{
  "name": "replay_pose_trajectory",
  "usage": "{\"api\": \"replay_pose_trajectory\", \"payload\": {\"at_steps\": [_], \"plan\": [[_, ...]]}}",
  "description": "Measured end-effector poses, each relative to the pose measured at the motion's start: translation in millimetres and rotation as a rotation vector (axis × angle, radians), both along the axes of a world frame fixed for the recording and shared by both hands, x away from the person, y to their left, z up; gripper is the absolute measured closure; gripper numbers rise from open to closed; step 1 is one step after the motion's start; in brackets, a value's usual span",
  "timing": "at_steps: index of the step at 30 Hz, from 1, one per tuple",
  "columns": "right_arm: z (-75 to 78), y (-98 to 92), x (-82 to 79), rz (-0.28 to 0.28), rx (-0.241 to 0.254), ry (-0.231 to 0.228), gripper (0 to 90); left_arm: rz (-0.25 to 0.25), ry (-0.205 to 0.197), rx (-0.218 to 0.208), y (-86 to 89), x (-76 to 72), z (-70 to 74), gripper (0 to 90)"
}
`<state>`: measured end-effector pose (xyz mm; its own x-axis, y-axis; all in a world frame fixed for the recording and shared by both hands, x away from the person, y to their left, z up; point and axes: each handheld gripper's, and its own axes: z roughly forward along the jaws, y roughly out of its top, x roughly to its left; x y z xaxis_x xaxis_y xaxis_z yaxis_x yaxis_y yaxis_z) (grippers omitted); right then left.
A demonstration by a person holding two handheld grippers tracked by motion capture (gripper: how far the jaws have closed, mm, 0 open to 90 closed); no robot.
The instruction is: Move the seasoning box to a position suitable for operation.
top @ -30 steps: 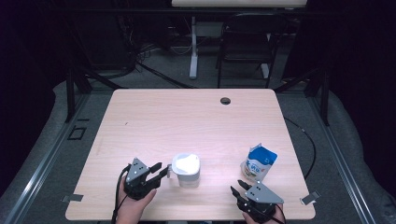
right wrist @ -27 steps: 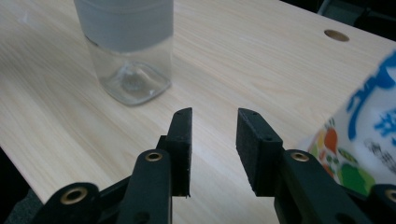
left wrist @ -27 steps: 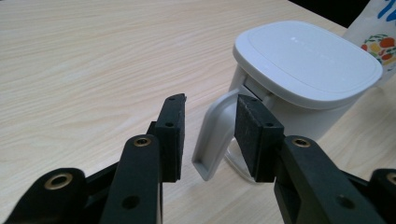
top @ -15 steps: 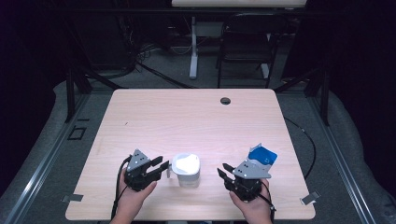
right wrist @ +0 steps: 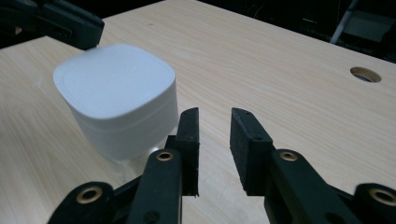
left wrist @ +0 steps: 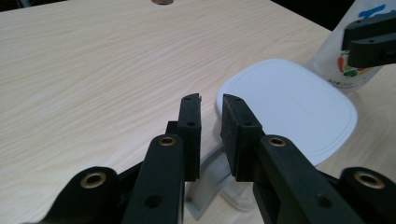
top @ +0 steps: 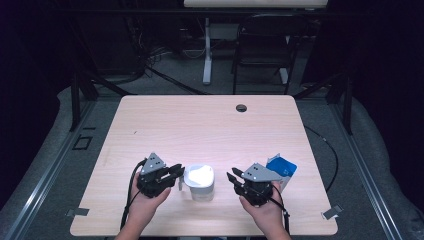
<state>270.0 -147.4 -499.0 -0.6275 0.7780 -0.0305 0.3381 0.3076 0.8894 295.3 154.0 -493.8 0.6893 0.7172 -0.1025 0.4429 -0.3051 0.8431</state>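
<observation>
A white container with a rounded lid (top: 200, 182) (left wrist: 289, 102) (right wrist: 121, 98) stands near the table's front edge. Its grey handle (left wrist: 208, 182) points toward my left gripper (top: 178, 174) (left wrist: 211, 98). That gripper's jaws have just been closing and now stand a narrow gap apart; the handle lies low between and under them, not pinched. My right gripper (top: 233, 178) (right wrist: 215, 112) hovers just right of the container. Its jaws have also been closing, and nothing is between them. A blue and white pouch (top: 282, 167) (left wrist: 345, 60) stands behind the right hand.
The light wooden table (top: 210, 130) has a round cable hole (top: 241, 108) (right wrist: 365, 73) near its far edge. Behind the table are a dark chair (top: 260, 55) and a white desk leg (top: 207, 55). Cables trail from both grippers toward the front edge.
My right hand has moved left and away from the front edge, from beside the pouch to the container's right side. The left gripper has edged closer to the container's handle.
</observation>
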Motion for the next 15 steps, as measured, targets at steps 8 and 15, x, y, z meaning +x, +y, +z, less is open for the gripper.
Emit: {"api": "replay_pose_trajectory", "payload": {"at_steps": [8,15], "plan": [[10.3,8.7,8.8,0.024,-0.002,-0.011,84.4,-0.045,-0.002,0.034,-1.9,1.3,7.6,90.0],[8.3,16.0,6.5,0.052,-0.055,0.001,90.0,-0.085,0.014,0.058,-5.3,0.6,9.8,90.0]]}}
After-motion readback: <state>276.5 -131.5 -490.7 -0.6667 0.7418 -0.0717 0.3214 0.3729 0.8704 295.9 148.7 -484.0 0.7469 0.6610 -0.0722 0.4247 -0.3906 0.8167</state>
